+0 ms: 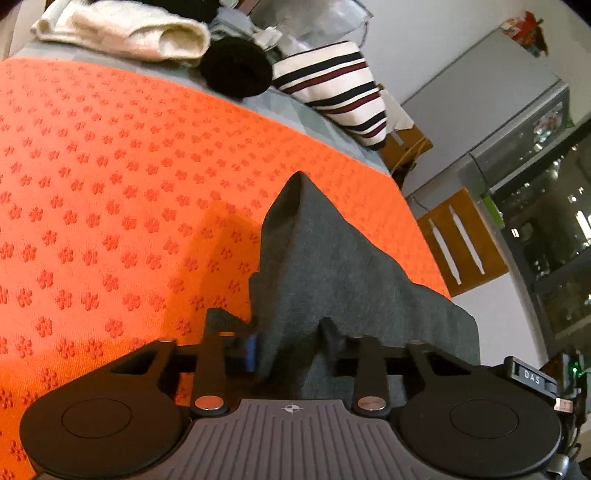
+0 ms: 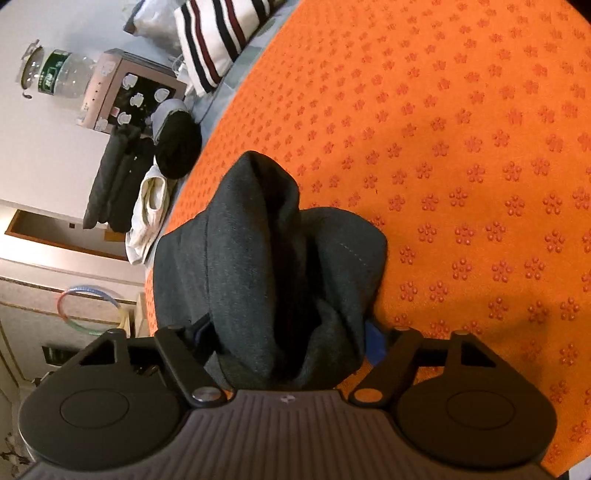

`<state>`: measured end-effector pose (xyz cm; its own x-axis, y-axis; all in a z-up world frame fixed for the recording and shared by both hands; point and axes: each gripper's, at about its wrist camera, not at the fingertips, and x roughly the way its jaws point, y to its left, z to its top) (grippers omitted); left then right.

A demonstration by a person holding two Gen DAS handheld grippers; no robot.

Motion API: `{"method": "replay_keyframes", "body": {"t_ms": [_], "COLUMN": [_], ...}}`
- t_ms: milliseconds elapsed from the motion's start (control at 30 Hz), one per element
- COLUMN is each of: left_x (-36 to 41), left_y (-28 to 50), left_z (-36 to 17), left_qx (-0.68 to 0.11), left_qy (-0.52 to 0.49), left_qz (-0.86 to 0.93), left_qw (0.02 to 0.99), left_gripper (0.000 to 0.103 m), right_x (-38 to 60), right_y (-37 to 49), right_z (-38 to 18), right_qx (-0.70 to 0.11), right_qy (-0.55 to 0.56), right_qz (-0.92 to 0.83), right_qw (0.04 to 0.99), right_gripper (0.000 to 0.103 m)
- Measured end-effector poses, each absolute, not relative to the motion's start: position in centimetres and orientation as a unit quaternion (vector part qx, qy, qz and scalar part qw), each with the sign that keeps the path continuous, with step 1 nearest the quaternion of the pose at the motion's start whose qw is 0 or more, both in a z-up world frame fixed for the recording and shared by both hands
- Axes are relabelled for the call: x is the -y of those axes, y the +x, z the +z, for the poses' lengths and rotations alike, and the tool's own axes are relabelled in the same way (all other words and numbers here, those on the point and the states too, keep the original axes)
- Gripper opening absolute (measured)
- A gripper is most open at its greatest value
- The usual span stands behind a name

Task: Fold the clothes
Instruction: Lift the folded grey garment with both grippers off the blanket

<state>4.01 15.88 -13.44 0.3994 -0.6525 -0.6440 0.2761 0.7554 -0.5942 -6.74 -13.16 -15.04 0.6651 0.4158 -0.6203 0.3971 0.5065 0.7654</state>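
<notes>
One dark grey knit garment (image 1: 332, 266) lies on one orange cloth patterned with raised red flower dots (image 1: 110, 184). Two black two-finger grippers are in use, the left gripper (image 1: 286, 332) and the right gripper (image 2: 288, 332), one per hand. Along the far edge there is one cream folded towel-like cloth (image 1: 125, 33), one round black fuzzy item (image 1: 236, 70) and one white garment with dark and maroon stripes (image 1: 340, 88). Beyond, I count one clear plastic jug with a green label (image 2: 55, 72), one ring of coloured beads (image 2: 92, 310) and one dark padded jacket hanging (image 2: 114, 177).
</notes>
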Motion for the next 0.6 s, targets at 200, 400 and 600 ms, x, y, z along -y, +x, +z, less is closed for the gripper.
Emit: {"method": "replay_keyframes", "body": {"t_ms": [200, 400, 600], "left_x": [-14.8, -12.4, -7.8], "left_y": [3.4, 2.2, -0.3], "left_z": [-11.7, -9.8, -7.7], "left_qx": [-0.451, -0.443, -0.433], "left_qy": [-0.176, -0.158, -0.117], "left_qz": [-0.323, -0.354, -0.385], "left_qw": [0.813, 0.808, 0.807], "left_gripper": [0.021, 0.021, 0.021], "right_x": [14.0, 15.5, 18.4], "right_y": [-7.7, -10.4, -14.2], "right_z": [-13.3, -11.1, -9.1], "right_qx": [-0.386, -0.36, -0.343], "right_qy": [0.482, 0.475, 0.469], "right_qz": [0.005, 0.0, -0.009], "right_qw": [0.786, 0.803, 0.814], "right_gripper": [0.074, 0.073, 0.074]}}
